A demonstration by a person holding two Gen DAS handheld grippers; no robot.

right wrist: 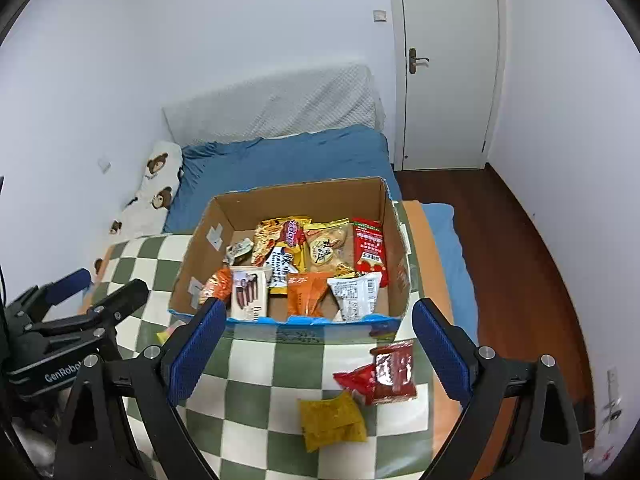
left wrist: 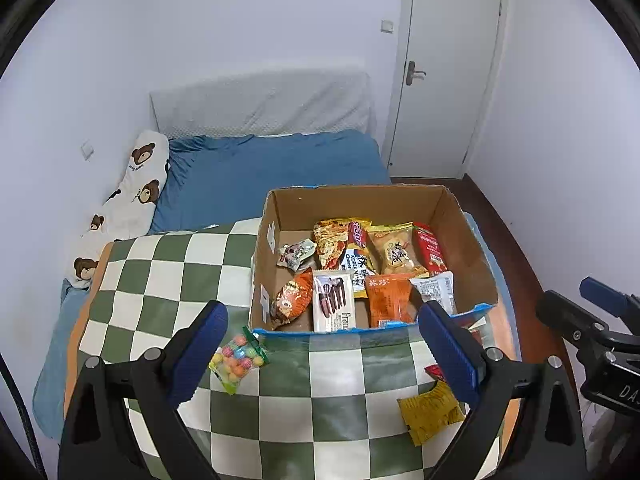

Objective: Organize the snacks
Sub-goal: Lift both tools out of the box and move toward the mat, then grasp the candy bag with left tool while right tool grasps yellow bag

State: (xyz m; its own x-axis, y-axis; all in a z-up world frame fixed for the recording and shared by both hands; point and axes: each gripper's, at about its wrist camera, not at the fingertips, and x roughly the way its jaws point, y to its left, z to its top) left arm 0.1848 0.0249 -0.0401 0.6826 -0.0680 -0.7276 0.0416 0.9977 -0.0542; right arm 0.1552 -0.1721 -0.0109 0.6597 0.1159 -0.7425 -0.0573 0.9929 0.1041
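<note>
Hovering wide open and empty, both tools, left tool (left wrist: 322,354) and right tool (right wrist: 318,346), next need a loose snack: candy bag (left wrist: 239,360) or yellow packet (right wrist: 332,422), for the box (right wrist: 280,200).

In the left wrist view, the small red snack packet (left wrist: 434,371) is mostly hidden behind a blue gripper finger (left wrist: 452,354). The print on the brown cardboard box's (right wrist: 296,200) packets is too small to read.

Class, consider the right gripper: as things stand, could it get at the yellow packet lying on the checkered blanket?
Probably yes. The right gripper is open and empty, and the yellow packet lies flat on the checkered blanket just below it, uncovered, with the red packets beside it.
</note>
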